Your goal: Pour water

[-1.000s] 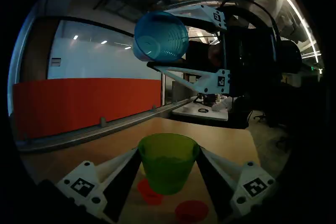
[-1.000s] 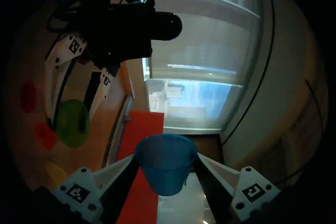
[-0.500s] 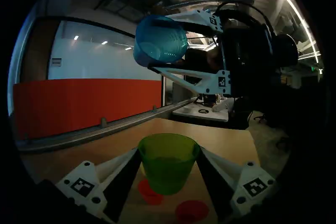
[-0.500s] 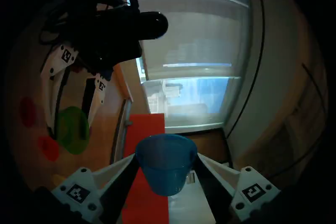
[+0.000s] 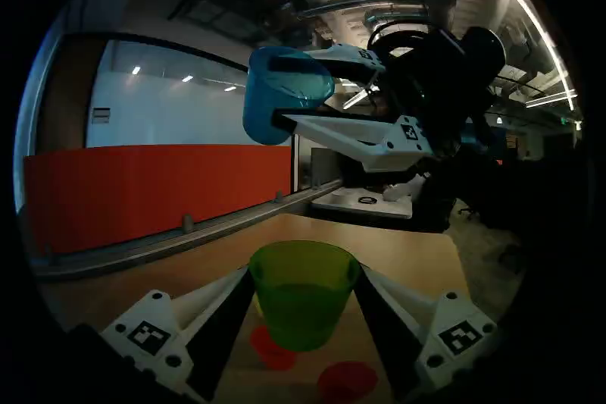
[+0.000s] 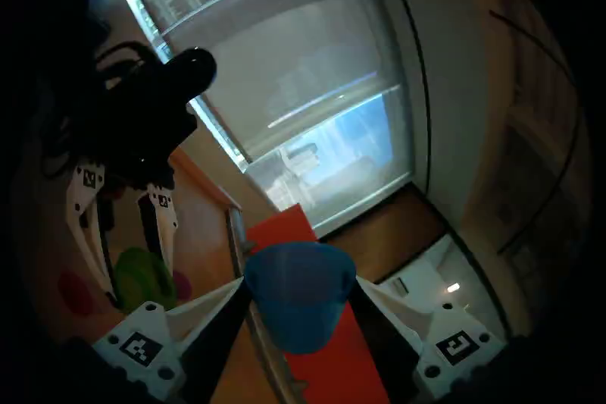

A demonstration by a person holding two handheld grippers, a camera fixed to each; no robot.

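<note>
Tipped a second ago, the blue cup [image 5: 276,108] gripped by the right claw [image 6: 299,286] now rides nearly upright above the left claw [image 5: 303,271], which clamps the green cup [image 5: 303,313] level to keep its water.

Tilted cup [image 5: 284,93] hangs above upright cup [image 5: 304,294], over the table [image 5: 394,245].

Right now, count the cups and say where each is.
2: green cup in the left claw, low; blue cup in the right claw, held higher, tilted. Others may be hidden.
</note>
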